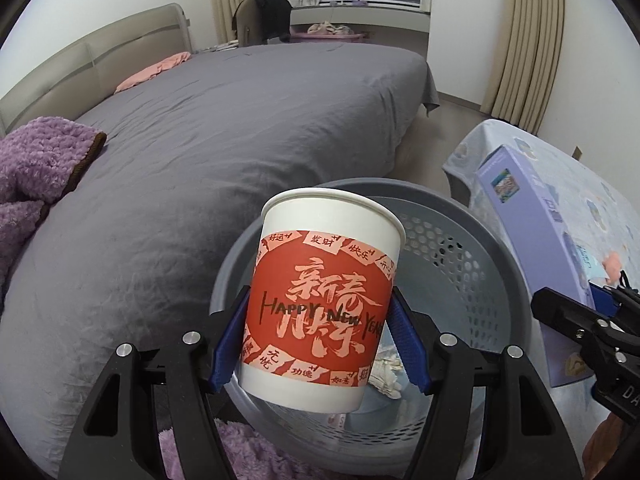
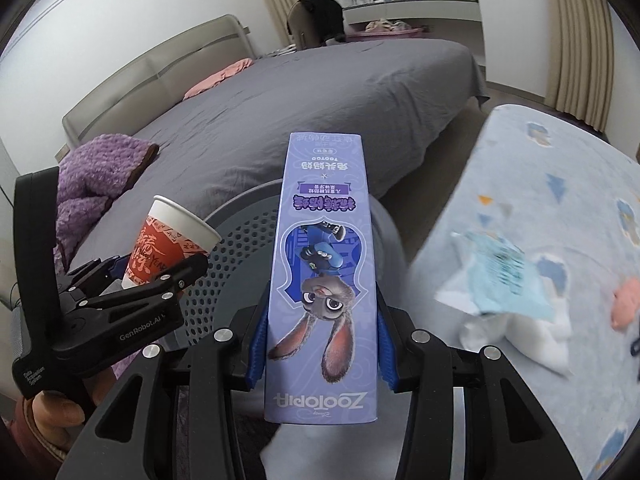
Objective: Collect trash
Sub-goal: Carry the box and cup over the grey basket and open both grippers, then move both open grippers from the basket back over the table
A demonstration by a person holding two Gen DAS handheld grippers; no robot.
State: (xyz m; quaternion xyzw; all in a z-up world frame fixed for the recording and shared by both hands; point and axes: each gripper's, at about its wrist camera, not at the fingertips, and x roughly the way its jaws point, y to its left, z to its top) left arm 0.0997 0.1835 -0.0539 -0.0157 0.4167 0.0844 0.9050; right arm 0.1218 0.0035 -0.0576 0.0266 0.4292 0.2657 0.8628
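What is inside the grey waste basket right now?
In the grey perforated waste basket, crumpled white paper lies at the bottom, seen from the left wrist view. The red paper cup held over it hides much of the bottom, so anything else there cannot be seen.

Left tool (image 2: 150, 276), right tool (image 2: 320, 344): matte black frames, silver screw heads, ribbed blue pads (image 2: 259, 344); white "GenRobot.AI" lettering.
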